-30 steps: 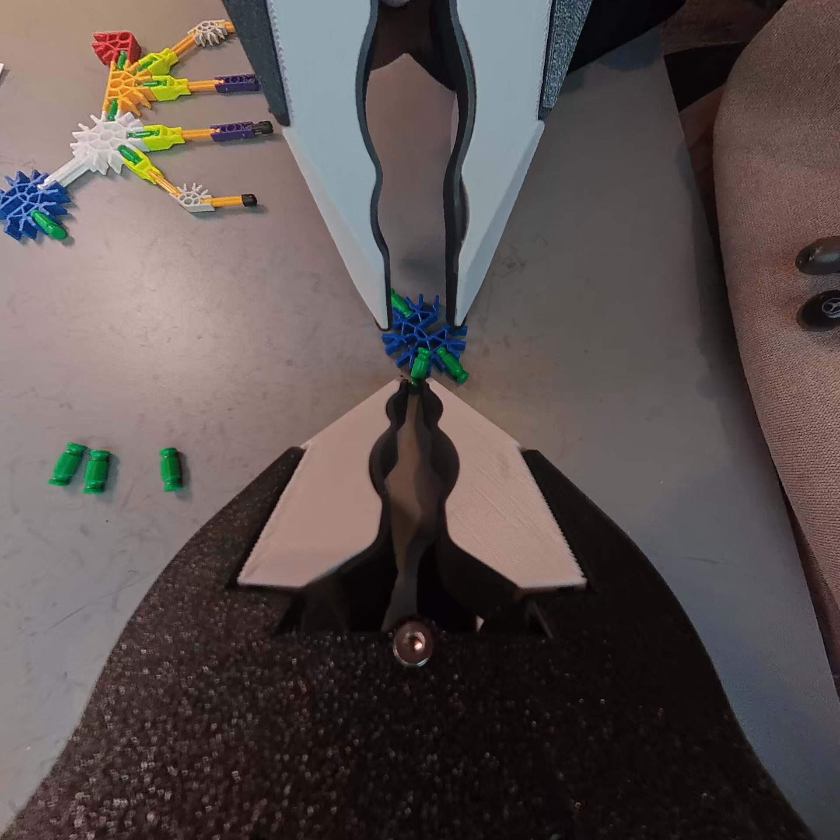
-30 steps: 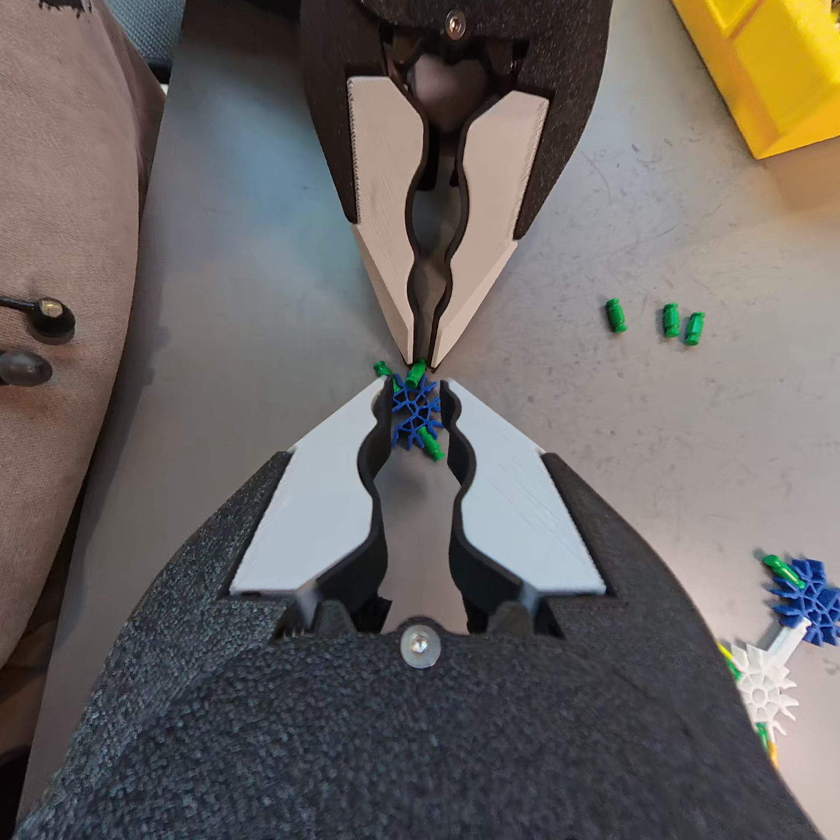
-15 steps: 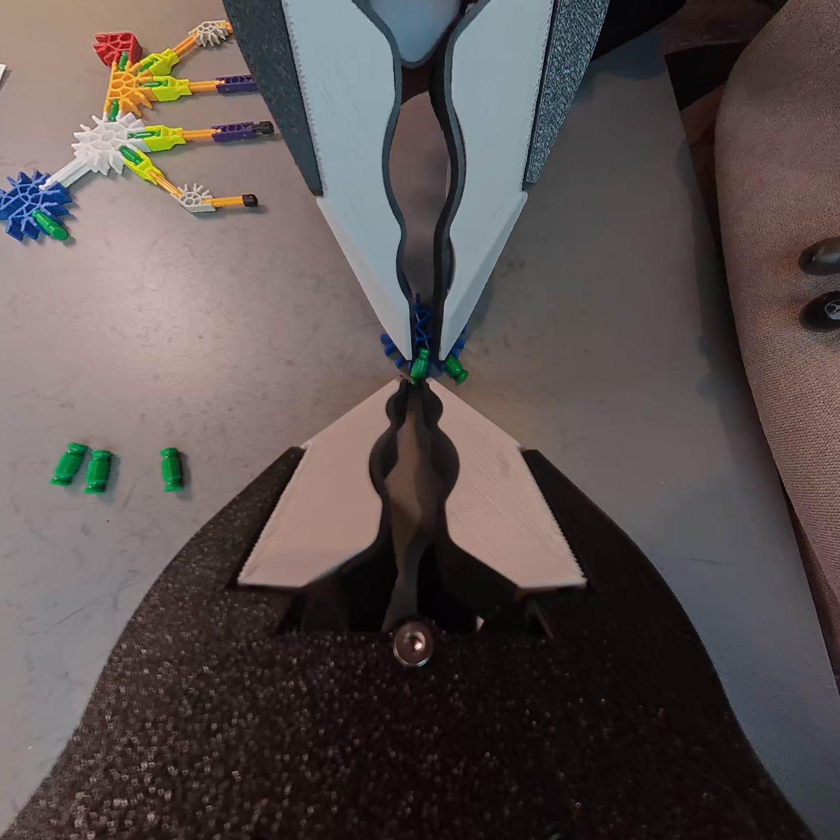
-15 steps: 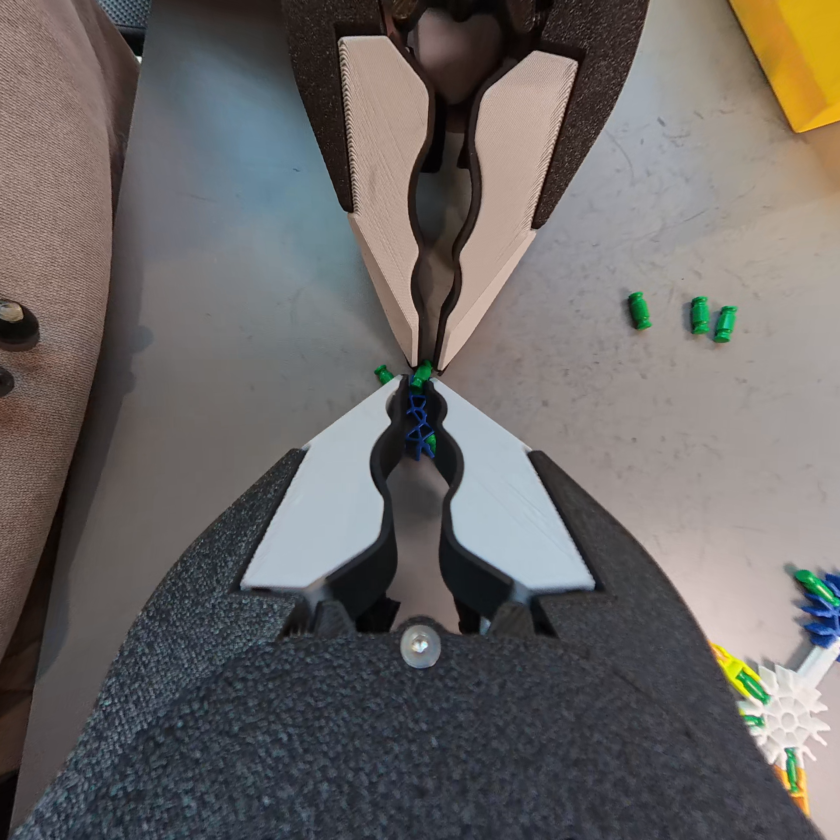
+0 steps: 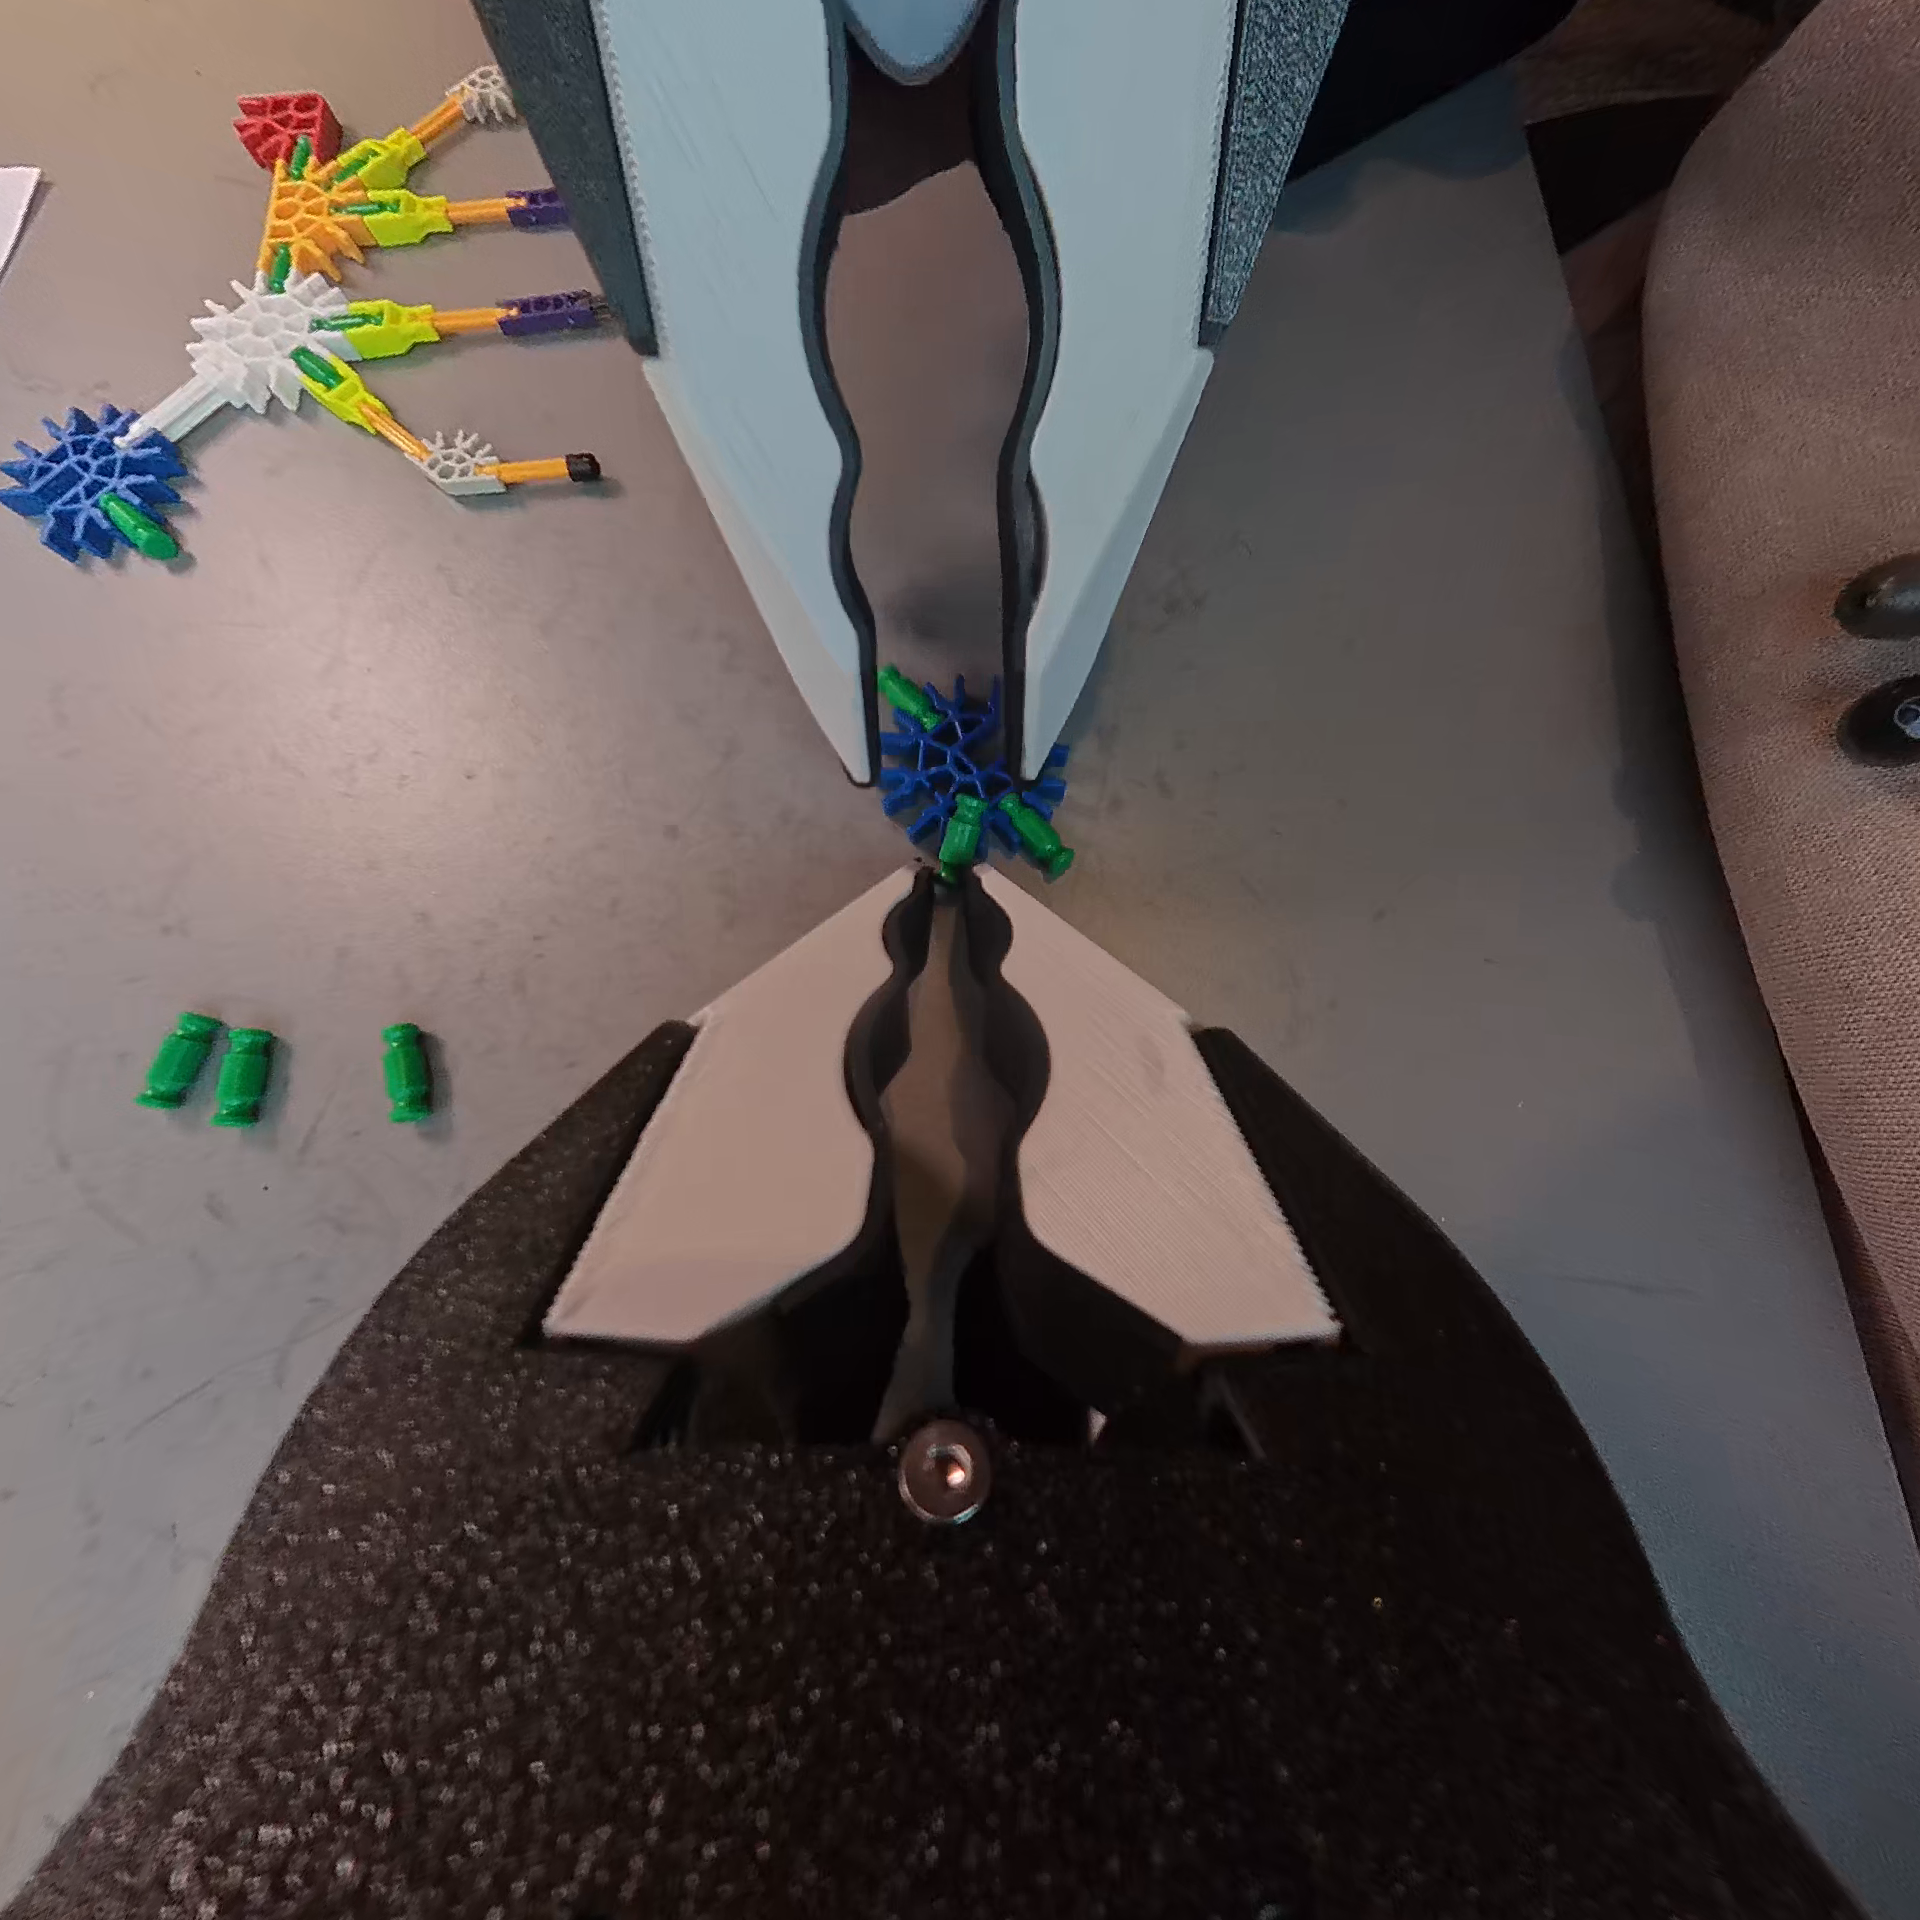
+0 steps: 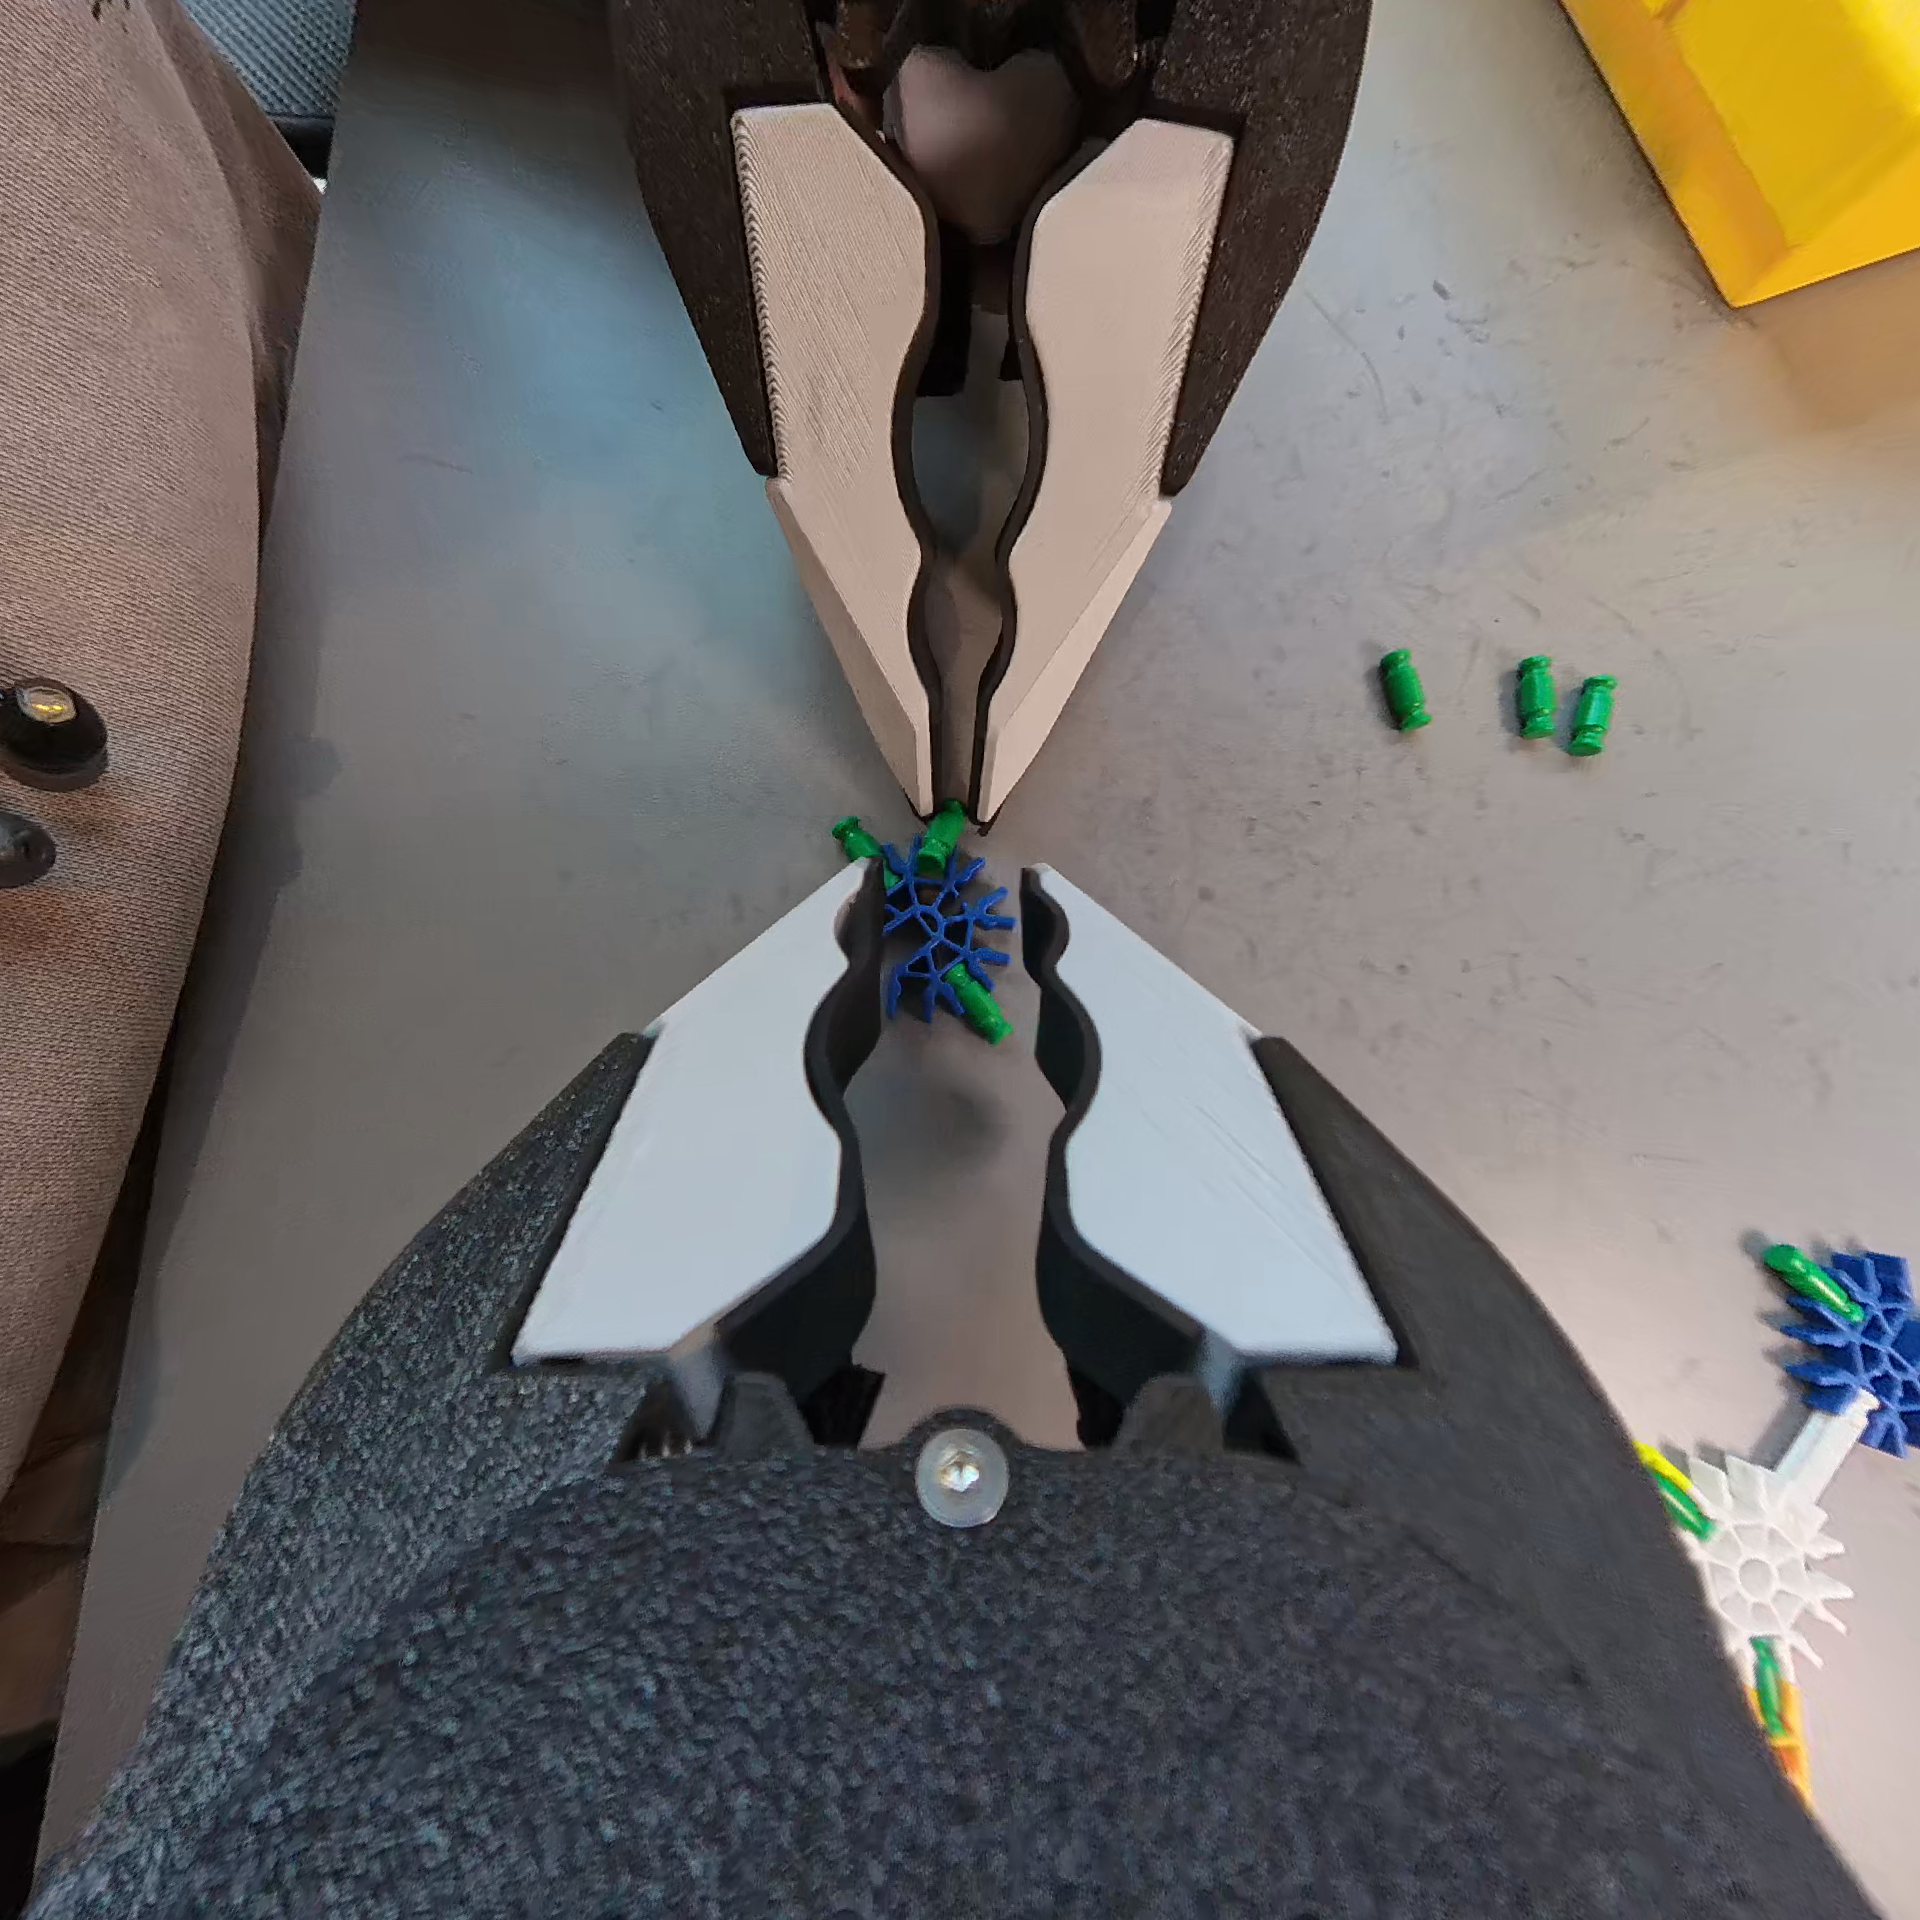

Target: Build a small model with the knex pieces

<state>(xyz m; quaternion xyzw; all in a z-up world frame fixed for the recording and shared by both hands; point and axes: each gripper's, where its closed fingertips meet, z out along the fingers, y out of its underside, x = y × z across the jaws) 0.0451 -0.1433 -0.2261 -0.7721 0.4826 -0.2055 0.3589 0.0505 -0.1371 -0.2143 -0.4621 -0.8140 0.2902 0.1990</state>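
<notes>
A blue snowflake connector [image 5: 951, 753] lies flat on the grey table [image 5: 416, 779] with three short green rods plugged into it. My left gripper [image 5: 945, 881] is shut on the tip of one green rod [image 5: 961, 831]. My right gripper [image 6: 945, 875] is open. Its fingertips [image 6: 857, 883] straddle the blue connector [image 6: 935, 925] without pinching it. In the right wrist view my left gripper [image 6: 951, 816] comes in from the top, pinching the green rod [image 6: 942, 831]. In the left wrist view my right gripper [image 5: 945, 774] comes in from the top.
Three loose green rods [image 5: 239, 1075] lie to the left, also seen in the right wrist view [image 6: 1527, 701]. A colourful assembled rod-and-connector structure [image 5: 301, 301] lies at the far left. A yellow bin [image 6: 1787, 125] stands nearby. Brown fabric with dark buttons [image 5: 1818, 727] borders the table. The tips of both grippers are at nearly the same place.
My right gripper squeezed shut on the blue connector half a second ago and has opened again; the connector lies flat. My left gripper has stayed shut on the green rod.
</notes>
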